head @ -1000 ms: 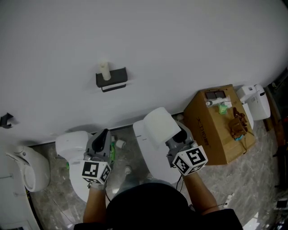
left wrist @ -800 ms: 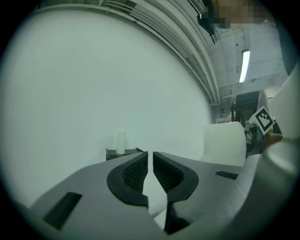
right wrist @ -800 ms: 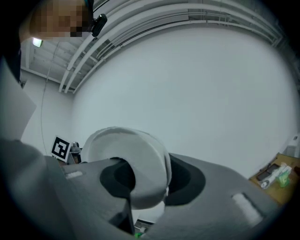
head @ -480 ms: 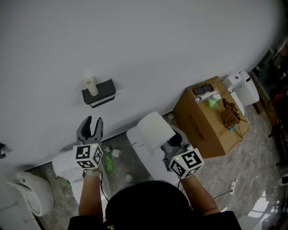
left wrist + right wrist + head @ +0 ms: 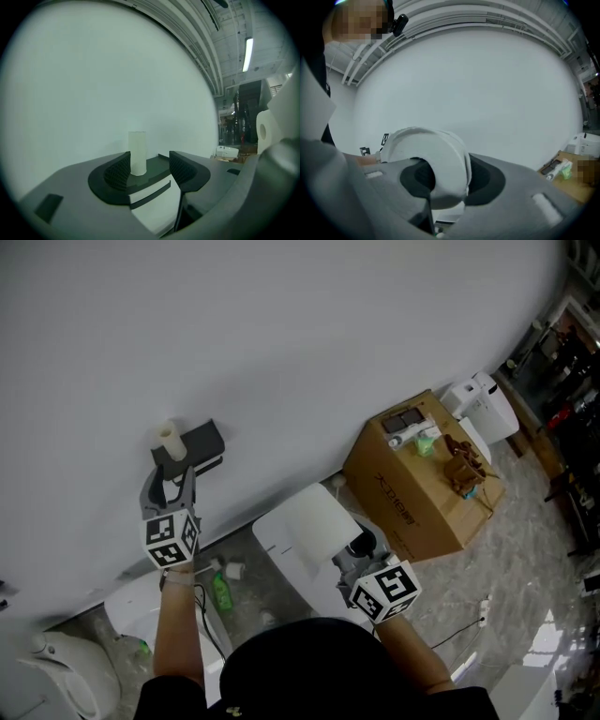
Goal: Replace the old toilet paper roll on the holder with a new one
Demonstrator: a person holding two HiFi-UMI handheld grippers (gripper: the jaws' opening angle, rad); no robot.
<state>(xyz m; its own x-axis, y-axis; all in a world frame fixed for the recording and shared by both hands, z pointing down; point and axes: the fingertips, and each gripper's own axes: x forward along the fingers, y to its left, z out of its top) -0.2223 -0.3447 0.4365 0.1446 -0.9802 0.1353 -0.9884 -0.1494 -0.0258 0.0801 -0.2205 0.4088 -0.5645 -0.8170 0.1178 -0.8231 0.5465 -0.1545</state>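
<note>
White wall (image 5: 328, 334) across the far side, new toilet paper roll (image 5: 314, 526) clamped in right hand-held gripper (image 5: 448, 182) near centre, left hand-held gripper (image 5: 149, 165) opening wide, nothing gripped, close before black holder (image 5: 199, 441) at left, old cardboard tube (image 5: 170, 439) upright on it

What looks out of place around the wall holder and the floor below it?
A bare cardboard tube stands upright on the black wall holder, with no paper left on it. Below, a green bottle sits loose on the floor, which looks like clutter.

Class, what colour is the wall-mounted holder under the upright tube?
Black; the holder shows best in the head view.
</note>
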